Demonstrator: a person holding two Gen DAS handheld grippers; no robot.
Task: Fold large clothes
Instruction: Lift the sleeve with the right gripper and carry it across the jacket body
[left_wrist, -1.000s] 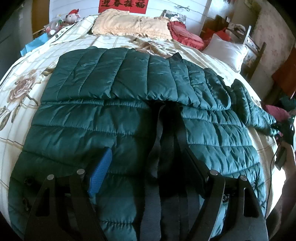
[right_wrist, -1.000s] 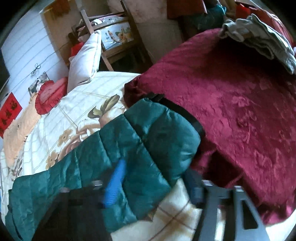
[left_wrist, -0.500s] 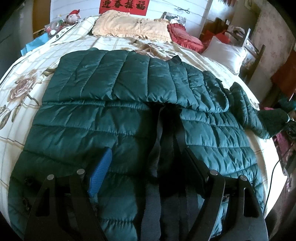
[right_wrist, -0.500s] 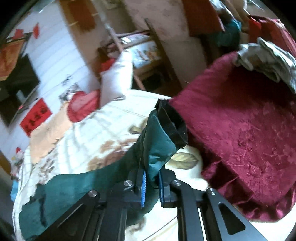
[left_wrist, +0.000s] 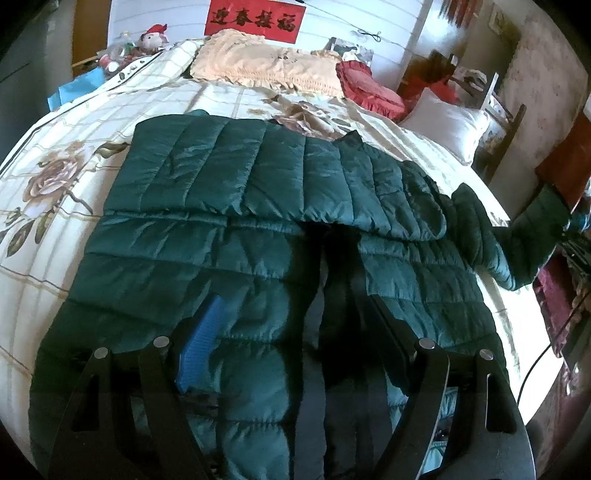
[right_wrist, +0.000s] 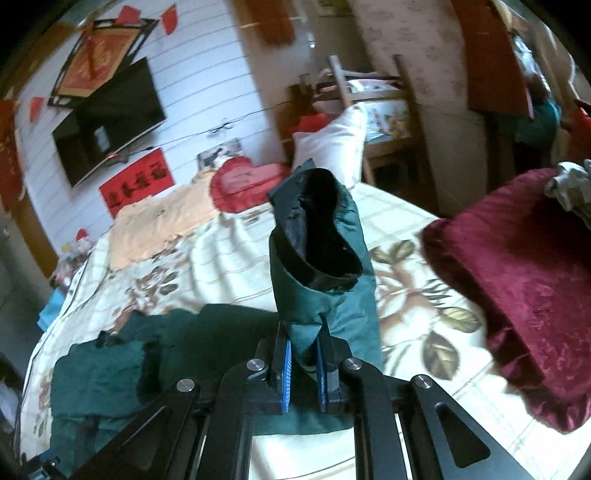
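right gripper (right_wrist: 303, 363) clamped on jacket sleeve (right_wrist: 321, 258) | left gripper (left_wrist: 295, 343) open over jacket (left_wrist: 221, 206) | on bed (left_wrist: 74, 122)

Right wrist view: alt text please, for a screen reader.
The right gripper is shut on a dark green jacket sleeve, its black-lined cuff standing open toward the camera. Behind: a floral bedspread and a maroon blanket.

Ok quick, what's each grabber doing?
Left gripper: open, holding nothing, over the green jacket.
Right gripper: shut on the jacket's sleeve.
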